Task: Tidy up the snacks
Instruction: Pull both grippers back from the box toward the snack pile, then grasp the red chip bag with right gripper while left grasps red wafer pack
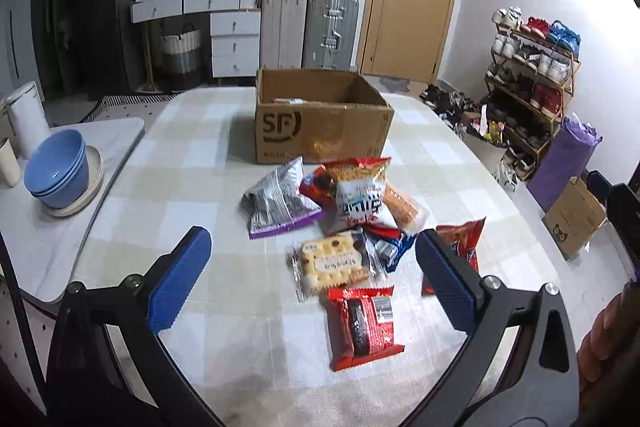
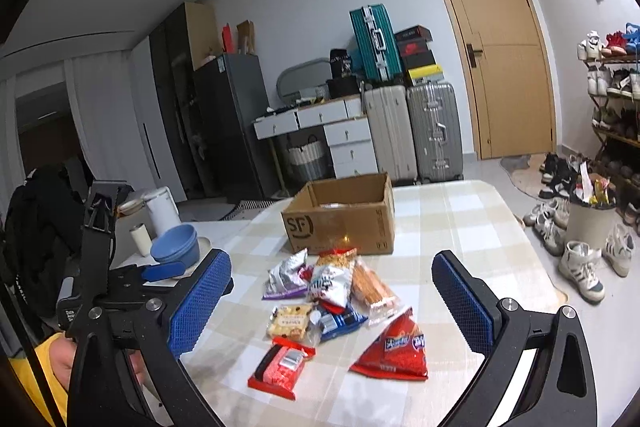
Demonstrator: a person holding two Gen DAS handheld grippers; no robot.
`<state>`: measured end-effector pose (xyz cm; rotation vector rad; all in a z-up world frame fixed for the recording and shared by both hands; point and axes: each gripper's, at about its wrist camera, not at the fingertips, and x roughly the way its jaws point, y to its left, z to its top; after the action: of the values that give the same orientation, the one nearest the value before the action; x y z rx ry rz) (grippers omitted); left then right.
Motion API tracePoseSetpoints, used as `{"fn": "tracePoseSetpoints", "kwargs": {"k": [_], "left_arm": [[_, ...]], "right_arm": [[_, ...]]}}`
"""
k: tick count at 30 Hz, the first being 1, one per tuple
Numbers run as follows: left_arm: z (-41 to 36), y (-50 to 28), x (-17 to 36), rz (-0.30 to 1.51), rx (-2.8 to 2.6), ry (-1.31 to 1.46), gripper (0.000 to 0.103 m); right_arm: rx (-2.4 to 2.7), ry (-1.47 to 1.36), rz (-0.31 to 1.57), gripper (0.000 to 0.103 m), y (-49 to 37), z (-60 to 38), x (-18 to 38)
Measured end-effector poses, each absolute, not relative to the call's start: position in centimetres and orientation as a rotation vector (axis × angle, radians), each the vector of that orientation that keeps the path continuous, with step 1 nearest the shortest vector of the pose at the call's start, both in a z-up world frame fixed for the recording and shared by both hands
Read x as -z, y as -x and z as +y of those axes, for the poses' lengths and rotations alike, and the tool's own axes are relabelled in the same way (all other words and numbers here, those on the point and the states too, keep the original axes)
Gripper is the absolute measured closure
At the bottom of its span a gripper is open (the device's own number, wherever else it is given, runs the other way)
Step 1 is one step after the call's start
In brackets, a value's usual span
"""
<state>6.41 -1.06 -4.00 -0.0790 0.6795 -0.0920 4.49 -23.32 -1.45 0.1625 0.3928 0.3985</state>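
An open cardboard box [image 1: 320,131] [image 2: 340,227] stands at the far side of the checked table. In front of it lies a pile of snack packets: a silver and purple bag [image 1: 276,203] [image 2: 286,275], a red and white bag [image 1: 360,195], a clear biscuit pack [image 1: 332,263] [image 2: 290,321], a red cake packet [image 1: 364,327] [image 2: 280,367] and a red chip bag [image 2: 394,351] [image 1: 460,247]. My left gripper [image 1: 312,267] hovers open above the near packets. My right gripper [image 2: 332,291] is open too, held higher over the pile. Neither holds anything.
Blue bowls [image 1: 58,171] on a plate, a white canister [image 1: 26,119] and a small cup sit on a side counter at the left. Suitcases, drawers and a door stand behind. A shoe rack [image 1: 532,83] and loose shoes [image 2: 580,263] fill the floor at the right.
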Motion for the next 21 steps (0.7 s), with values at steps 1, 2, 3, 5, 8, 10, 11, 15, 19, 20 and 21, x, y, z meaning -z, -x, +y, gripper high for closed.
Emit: {"fn": "tracePoseSetpoints", "kwargs": {"k": [1, 2, 3, 5, 8, 10, 11, 15, 19, 20, 21], "left_arm": [[-1.1, -6.4, 4.0, 0.682, 0.093, 0.077, 0.001], [-1.3, -6.6, 4.4, 0.688, 0.092, 0.074, 0.001], [-1.4, -6.7, 4.7, 0.696, 0.093, 0.072, 0.001], [-1.6, -6.8, 5.5, 0.718, 0.101, 0.077, 0.001], [-2.0, -7.4, 7.3, 0.771, 0.107, 0.086, 0.001], [-2.2, -7.9, 8.7, 0.811, 0.112, 0.087, 0.001], [-2.4, -8.2, 9.4, 0.829, 0.114, 0.089, 0.001], [-3.0, -9.2, 12.1, 0.891, 0.131, 0.106, 0.001], [-4.2, -9.9, 14.2, 0.945, 0.144, 0.092, 0.001], [-4.5, -10.1, 14.7, 0.959, 0.145, 0.087, 0.001], [-4.8, -10.3, 15.2, 0.972, 0.147, 0.082, 0.001]], "right_arm": [[-0.397, -0.162, 0.401, 0.001, -4.6, -23.3, 1.8], [-0.394, -0.160, 0.411, 0.001, -4.8, -23.2, 2.1], [-0.387, -0.156, 0.418, 0.001, -4.8, -23.1, 2.3], [-0.359, -0.134, 0.448, 0.001, -5.4, -22.8, 3.1], [-0.331, -0.113, 0.498, 0.001, -6.4, -22.8, 4.6], [-0.314, -0.107, 0.544, 0.001, -7.3, -22.9, 5.9], [-0.309, -0.106, 0.566, 0.001, -7.7, -23.0, 6.5], [-0.304, -0.133, 0.639, 0.001, -8.9, -23.5, 9.1], [-0.290, -0.139, 0.687, 0.001, -9.8, -23.7, 10.7], [-0.289, -0.142, 0.697, 0.001, -10.0, -23.8, 11.1], [-0.290, -0.143, 0.703, 0.001, -10.1, -23.8, 11.3]]}}
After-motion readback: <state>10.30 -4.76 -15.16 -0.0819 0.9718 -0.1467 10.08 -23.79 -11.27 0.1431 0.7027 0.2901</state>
